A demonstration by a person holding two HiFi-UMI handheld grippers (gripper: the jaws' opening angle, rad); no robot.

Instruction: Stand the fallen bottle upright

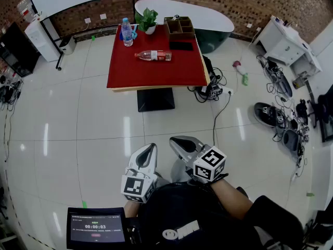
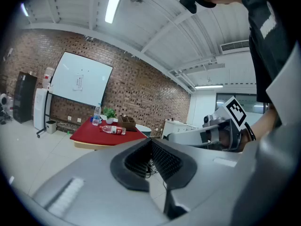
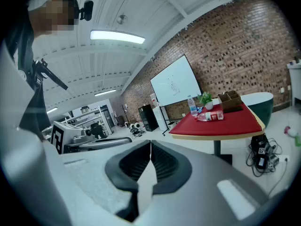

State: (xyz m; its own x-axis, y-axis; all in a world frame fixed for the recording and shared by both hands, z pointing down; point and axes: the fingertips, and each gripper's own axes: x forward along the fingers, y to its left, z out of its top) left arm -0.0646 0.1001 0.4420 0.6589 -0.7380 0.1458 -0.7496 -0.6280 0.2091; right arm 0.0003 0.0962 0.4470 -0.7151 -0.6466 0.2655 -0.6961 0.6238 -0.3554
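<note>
While the fallen bottle (image 1: 154, 55) lies on its side on the red table (image 1: 156, 74) (near an upright bottle (image 1: 127, 32) at the far edge), the left tongs (image 1: 151, 149) and right tongs (image 1: 176, 141) hover well apart from it — both pressed together, gripping nothing.

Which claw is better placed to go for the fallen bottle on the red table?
Left, narrowly. Both are shut, empty and far from the red table. In the head view the left claw lines up almost straight with the fallen bottle; the right claw sits off to its right.
</note>
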